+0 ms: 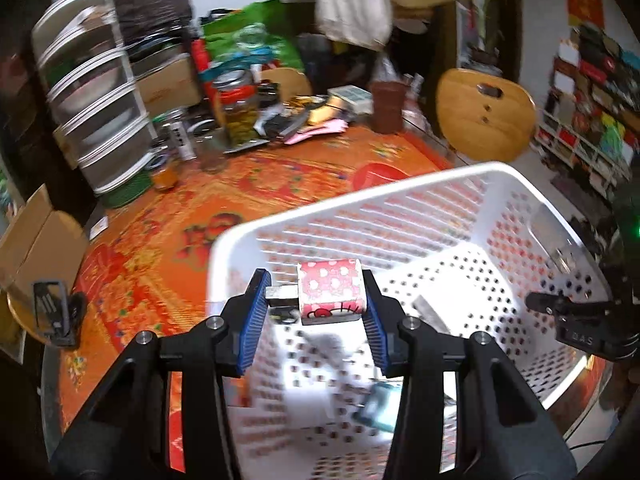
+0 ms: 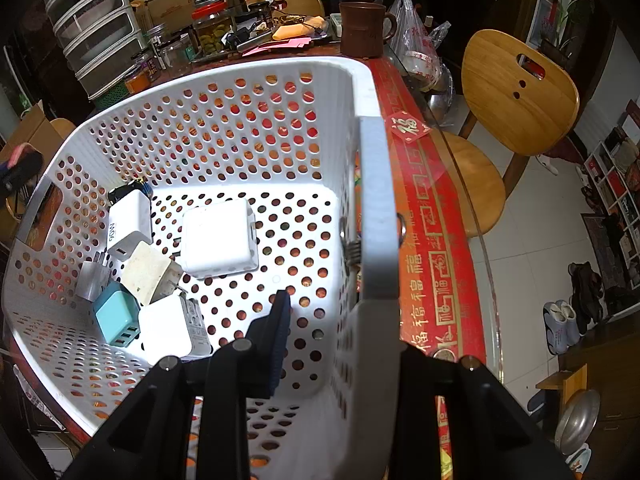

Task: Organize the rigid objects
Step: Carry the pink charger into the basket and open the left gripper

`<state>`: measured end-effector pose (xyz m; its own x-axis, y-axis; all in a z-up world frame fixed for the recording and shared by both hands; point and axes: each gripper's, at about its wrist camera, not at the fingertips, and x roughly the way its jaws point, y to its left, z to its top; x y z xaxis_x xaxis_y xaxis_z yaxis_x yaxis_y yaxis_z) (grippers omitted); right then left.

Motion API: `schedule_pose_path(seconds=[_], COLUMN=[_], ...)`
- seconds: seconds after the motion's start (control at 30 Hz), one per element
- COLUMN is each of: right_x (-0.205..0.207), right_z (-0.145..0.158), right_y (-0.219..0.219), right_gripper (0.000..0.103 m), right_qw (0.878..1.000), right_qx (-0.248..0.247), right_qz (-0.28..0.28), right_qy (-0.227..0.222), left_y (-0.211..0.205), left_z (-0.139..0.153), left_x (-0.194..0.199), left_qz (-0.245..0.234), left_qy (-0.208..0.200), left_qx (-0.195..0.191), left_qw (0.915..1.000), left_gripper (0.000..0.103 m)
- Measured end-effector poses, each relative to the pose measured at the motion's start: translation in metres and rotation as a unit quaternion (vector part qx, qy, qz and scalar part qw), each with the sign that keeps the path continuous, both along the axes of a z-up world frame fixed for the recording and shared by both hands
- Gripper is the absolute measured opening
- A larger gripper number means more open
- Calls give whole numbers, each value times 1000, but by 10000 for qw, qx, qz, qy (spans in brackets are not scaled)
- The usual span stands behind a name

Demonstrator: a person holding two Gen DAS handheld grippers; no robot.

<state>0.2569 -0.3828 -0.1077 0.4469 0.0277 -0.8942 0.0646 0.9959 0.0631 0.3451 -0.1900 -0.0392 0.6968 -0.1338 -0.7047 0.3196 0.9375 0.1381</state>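
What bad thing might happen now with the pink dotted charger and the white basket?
1. The left claw holds the pink charger only at its fingertips, above the white basket; it might slip and drop hard.
2. If it falls, it may knock the chargers already inside, like the teal charger.
3. The right claw pinches the basket's wall beside the table edge; a tug might tip it.
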Motion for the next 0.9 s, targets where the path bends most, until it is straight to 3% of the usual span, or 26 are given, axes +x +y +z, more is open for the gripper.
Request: schedule_pose_path(seconds=[0.27,0.57,0.63,0.7,0.73,0.9], right_x=[0,-1,-1,-1,-1,-1], right_z=[0,0,0,0,0,1], right_y=[0,0,0,0,0,0], right_gripper=[29,29,29,29,29,30], right_qw=[10000,10000,10000,10000,10000,10000], right_qx=[3,7,7,4,7,4], right_qz=[-3,-4,-4,-5,-5,-29], right_qy=[7,6,3,6,7,-2], left_y=[-32,-28,-26,-26,-26,-24], left_z=[-35,-46,-43,-38,-32,-21], left_x=[13,22,21,18,13,-1], left_qz=[-149,-96,-114,-169,-189,-214], left_qy=[803,1022,1015,946,765,462], left_qx=[44,102,47,57,69,303], left_qw=[9967,9947,9948,9954,9969,9982], left_gripper=[42,42,53,94,101,102])
